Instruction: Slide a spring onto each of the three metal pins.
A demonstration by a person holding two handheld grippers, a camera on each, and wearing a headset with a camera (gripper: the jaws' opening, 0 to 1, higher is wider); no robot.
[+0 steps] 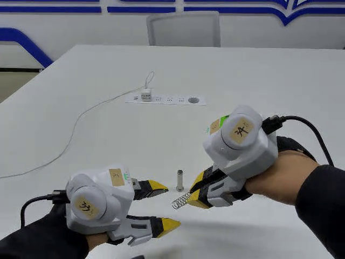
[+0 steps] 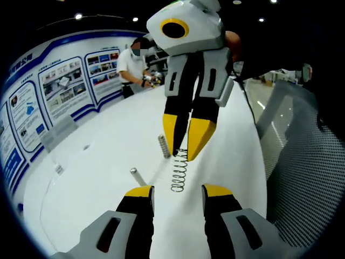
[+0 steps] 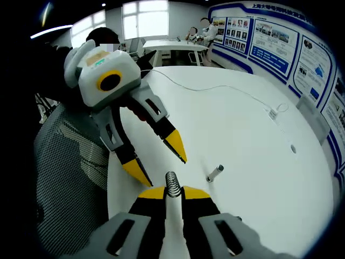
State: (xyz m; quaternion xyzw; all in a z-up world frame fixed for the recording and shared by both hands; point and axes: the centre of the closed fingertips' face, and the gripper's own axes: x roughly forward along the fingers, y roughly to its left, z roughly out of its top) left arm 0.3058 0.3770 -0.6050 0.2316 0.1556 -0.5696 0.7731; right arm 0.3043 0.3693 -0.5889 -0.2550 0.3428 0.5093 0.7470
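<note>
We count one coiled steel spring [image 1: 180, 201], pinched in the narrowed right gripper [image 1: 193, 195], and one upright grey metal pin [image 1: 179, 179] nearby. The left gripper [image 1: 172, 205] stands wide.

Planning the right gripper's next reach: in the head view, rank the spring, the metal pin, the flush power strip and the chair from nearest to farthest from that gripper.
1. spring: clamped in the right gripper, sticking out to its left.
2. metal pin: upright just beyond the spring.
3. power strip: much farther back, mid-view.
4. chair: farthest, at the top of the view.
</note>
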